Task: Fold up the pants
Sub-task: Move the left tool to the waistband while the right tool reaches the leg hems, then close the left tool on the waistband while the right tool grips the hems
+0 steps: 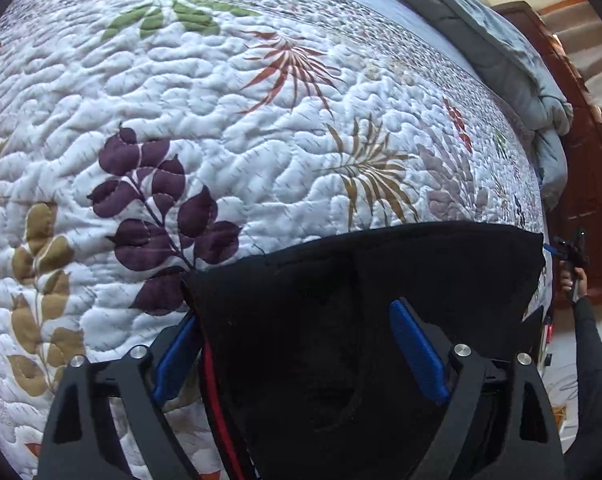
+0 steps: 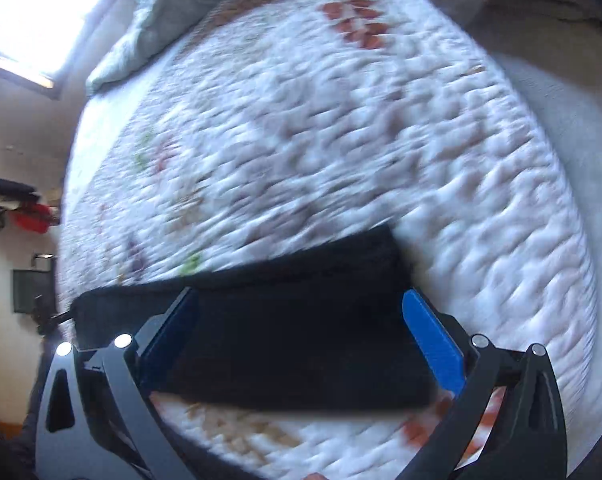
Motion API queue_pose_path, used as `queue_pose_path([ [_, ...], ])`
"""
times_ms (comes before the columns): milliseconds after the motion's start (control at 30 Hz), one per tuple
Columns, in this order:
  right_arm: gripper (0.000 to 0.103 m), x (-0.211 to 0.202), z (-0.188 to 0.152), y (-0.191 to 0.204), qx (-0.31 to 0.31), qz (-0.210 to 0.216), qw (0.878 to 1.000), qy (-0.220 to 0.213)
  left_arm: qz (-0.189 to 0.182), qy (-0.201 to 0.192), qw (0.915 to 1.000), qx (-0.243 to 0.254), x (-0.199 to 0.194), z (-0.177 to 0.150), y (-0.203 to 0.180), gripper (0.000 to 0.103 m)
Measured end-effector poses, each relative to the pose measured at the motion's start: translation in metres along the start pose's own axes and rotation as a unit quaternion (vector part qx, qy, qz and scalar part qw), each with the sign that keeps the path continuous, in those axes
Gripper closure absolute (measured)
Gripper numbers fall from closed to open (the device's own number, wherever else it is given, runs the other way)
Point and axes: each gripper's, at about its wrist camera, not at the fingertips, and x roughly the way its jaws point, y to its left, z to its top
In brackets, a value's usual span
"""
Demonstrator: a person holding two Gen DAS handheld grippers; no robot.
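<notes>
Left wrist view: black pants [image 1: 365,320] spread flat on a white quilt [image 1: 221,120] with leaf prints, filling the lower middle of the frame. Left claw [image 1: 301,356] wide open, blue pads [image 1: 417,352] on either side of the cloth's left edge, with a thin red stripe [image 1: 215,392] running down beside the left pad. Nothing pinched yet, only dark cloth lying between the open jaws. Far at the right edge, a hand [image 1: 573,280] holding the other tool, just past the corner of the pants. A grey blanket [image 1: 501,48] bunched up at the upper right.

Right wrist view: blurry, so small things hard to tell. Same pants [image 2: 293,340] seen as a dark flat shape across the lower middle, on the quilt [image 2: 341,140]. Right claw [image 2: 301,344] also spread wide, blue pads over the cloth, holding nothing. A bright window [image 2: 41,12] at the upper left, a pale pillow [image 2: 153,24] near it.

Step in hand, as a guess: getting both claws down onto the ends of the pants for a fold. Next move likely calls for: dropping lower, closing each claw on an edge of cloth, catching every layer, then lifting both ends together so the fold stays straight.
</notes>
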Motion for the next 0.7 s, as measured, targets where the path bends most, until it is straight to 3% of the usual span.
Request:
queue_pose_path([
  [100, 0.003, 0.012, 0.011, -0.022, 0.007, 0.003, 1.0, 0.007, 0.002, -0.006, 0.9999, -0.013, 0.002, 0.001, 0.003, 0.012],
  [233, 0.002, 0.026, 0.019, -0.032, -0.029, 0.032, 0.999, 0.032, 0.005, -0.014, 0.9997, -0.022, 0.003, 0.002, 0.003, 0.013],
  [300, 0.002, 0.024, 0.018, -0.031, -0.051, 0.059, 0.996, 0.045, 0.013, -0.02, 0.9996, -0.017, 0.0, 0.0, 0.002, 0.022],
  [367, 0.002, 0.021, 0.018, -0.035, -0.058, 0.105, 0.991, 0.057, 0.025, -0.024, 0.9993, -0.017, -0.003, -0.001, 0.003, 0.046],
  [433, 0.003, 0.021, 0.016, -0.032, -0.062, 0.158, 0.983, 0.074, 0.02, -0.03, 0.9989, -0.028, -0.009, -0.004, 0.012, 0.058],
  [500, 0.003, 0.028, 0.017, -0.036, -0.059, 0.165, 0.981, 0.078, 0.015, -0.033, 0.9987, -0.035, -0.01, -0.005, 0.017, 0.06],
  [633, 0.004, 0.027, 0.021, -0.034, -0.062, 0.185, 0.978, 0.069, 0.019, -0.039, 0.9977, -0.052, -0.005, -0.001, 0.016, 0.053],
  [667, 0.01, 0.026, 0.021, -0.033, -0.066, 0.181, 0.979, 0.07, 0.026, -0.039, 0.9977, -0.049, -0.005, -0.001, 0.013, 0.053],
  [700, 0.03, 0.026, 0.022, -0.033, -0.068, 0.177, 0.979, 0.07, 0.036, -0.039, 0.9977, -0.043, -0.006, -0.002, 0.009, 0.053],
])
